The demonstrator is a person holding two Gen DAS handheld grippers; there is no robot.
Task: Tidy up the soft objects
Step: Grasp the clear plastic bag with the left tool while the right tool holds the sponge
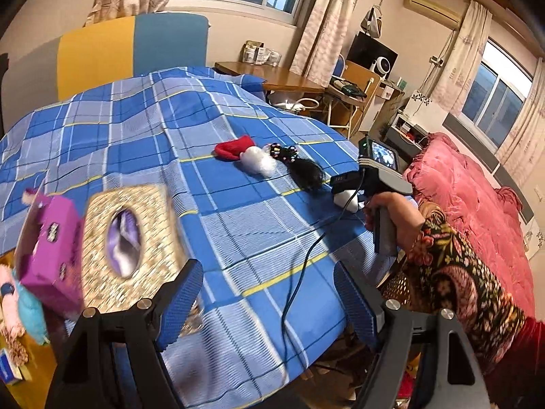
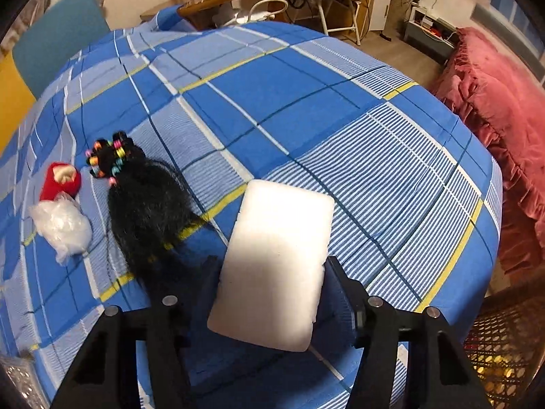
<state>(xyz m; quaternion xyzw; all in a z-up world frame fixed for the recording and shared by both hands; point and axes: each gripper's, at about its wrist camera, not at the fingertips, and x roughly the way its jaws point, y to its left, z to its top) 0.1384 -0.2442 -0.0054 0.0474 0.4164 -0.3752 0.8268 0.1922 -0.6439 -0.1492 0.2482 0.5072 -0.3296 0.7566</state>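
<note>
My right gripper [image 2: 272,272] is shut on a white foam sponge block [image 2: 276,259] and holds it over the blue plaid table cover [image 2: 340,119]. The sponge also shows under that gripper in the left wrist view [image 1: 345,199]. To its left lie a black wig with coloured beads [image 2: 143,208], a white fluffy wad [image 2: 63,225] and a small red hat [image 2: 59,179]. In the left wrist view the hat [image 1: 233,148], the wad [image 1: 260,162] and the wig [image 1: 303,167] lie mid-table. My left gripper [image 1: 269,301] is open and empty above the cover's near edge.
A gold glittery tissue box [image 1: 133,245] and a purple box [image 1: 51,245] stand at the left of the table, with pink and blue plush toys [image 1: 20,306] beside them. A black cable [image 1: 299,272] trails over the cover. A red bedspread [image 2: 504,109] lies to the right.
</note>
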